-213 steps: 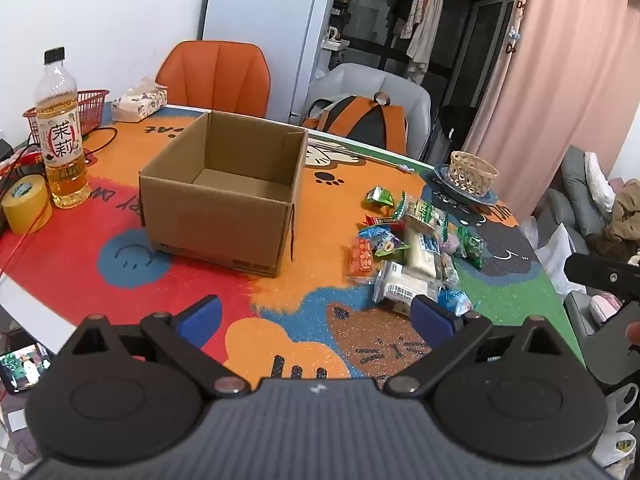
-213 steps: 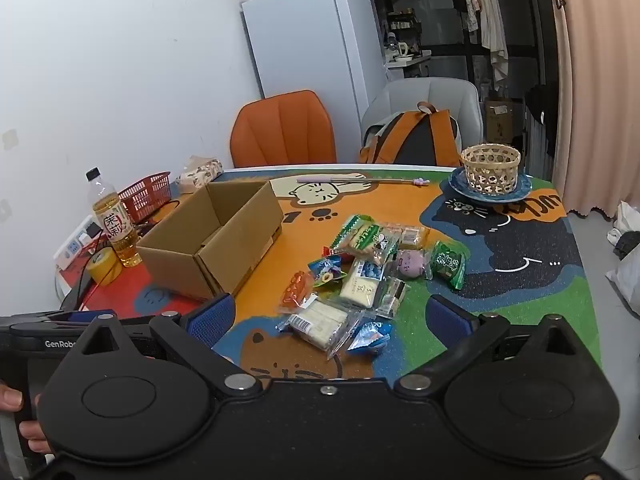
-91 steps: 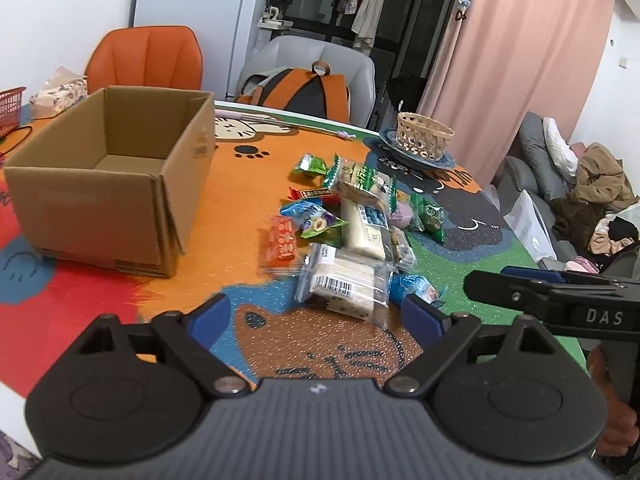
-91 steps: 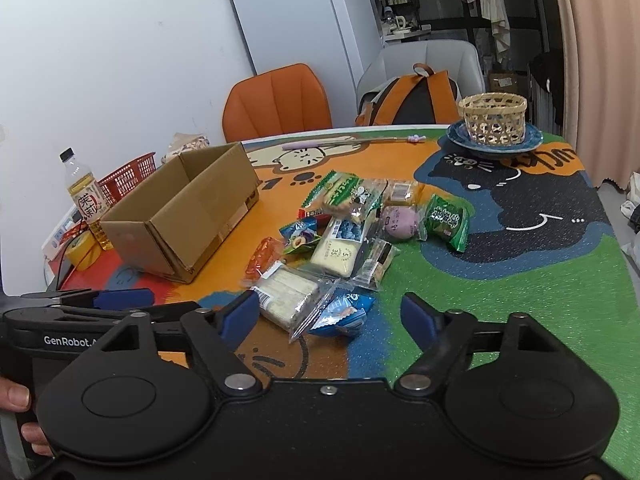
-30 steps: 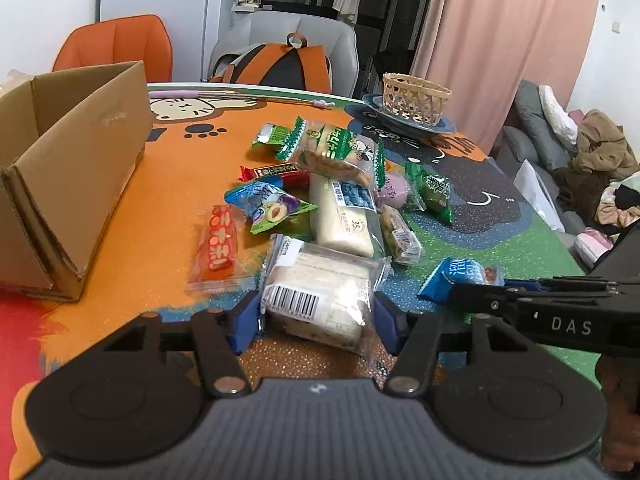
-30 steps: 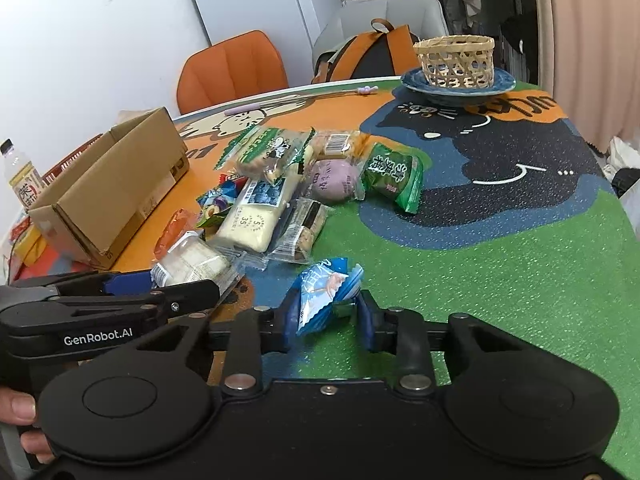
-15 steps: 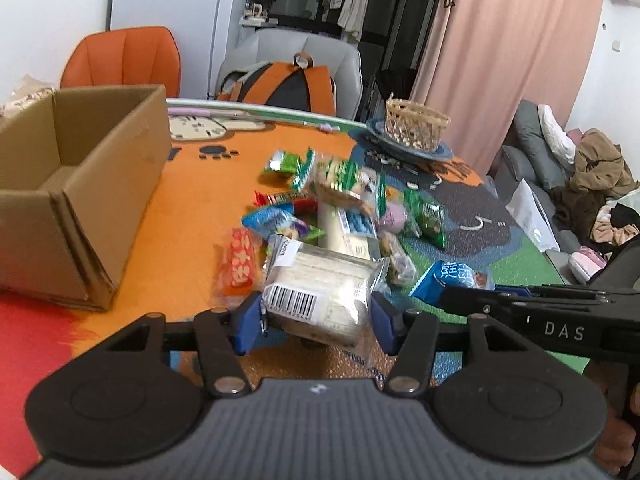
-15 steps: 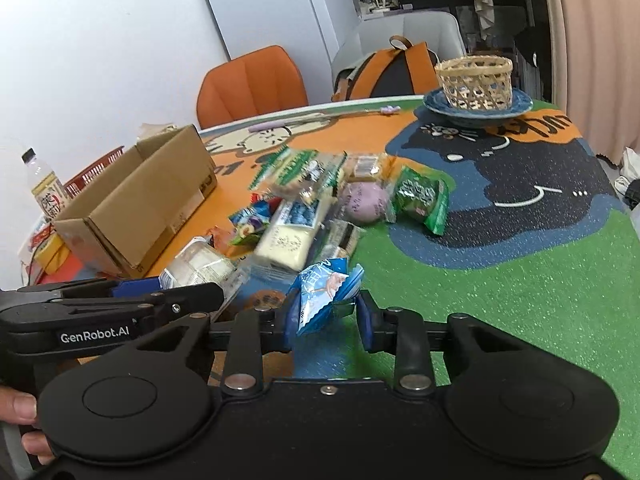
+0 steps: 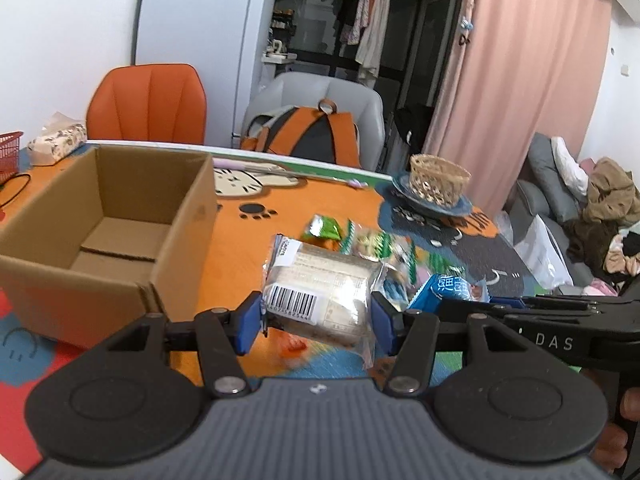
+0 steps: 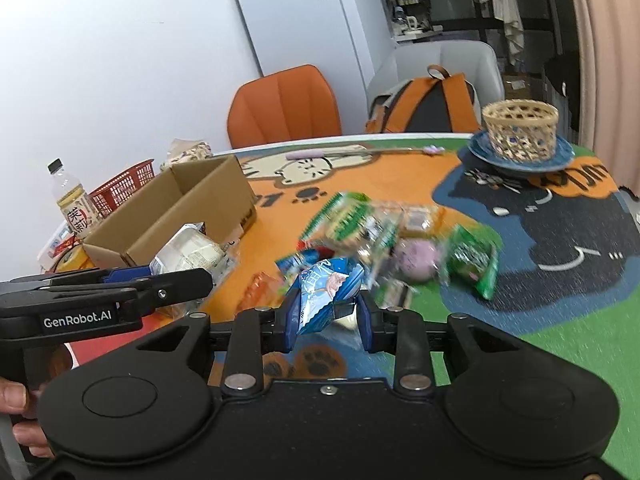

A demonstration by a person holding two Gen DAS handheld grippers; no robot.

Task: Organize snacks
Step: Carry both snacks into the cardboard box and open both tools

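My left gripper [image 9: 316,320] is shut on a clear-wrapped white bread pack [image 9: 320,284] with a barcode, held above the table just right of the open cardboard box [image 9: 100,236]. My right gripper [image 10: 326,316] is shut on a small blue snack packet [image 10: 324,288], also lifted; the packet shows in the left wrist view [image 9: 448,290]. The left gripper and its bread pack [image 10: 192,256] appear at the left of the right wrist view, near the box [image 10: 180,208]. Several snack packets [image 10: 360,224] remain in a pile on the mat.
A wicker basket on a blue plate [image 10: 520,132] stands at the far right. A drink bottle [image 10: 74,204], red basket [image 10: 120,188] and tissue pack [image 9: 56,144] lie behind the box. An orange chair [image 9: 148,108] and a grey chair with a backpack [image 9: 312,128] stand beyond the table.
Both grippers have risen from the table with their snacks. The left one has swung towards the box, whose open inside now shows.
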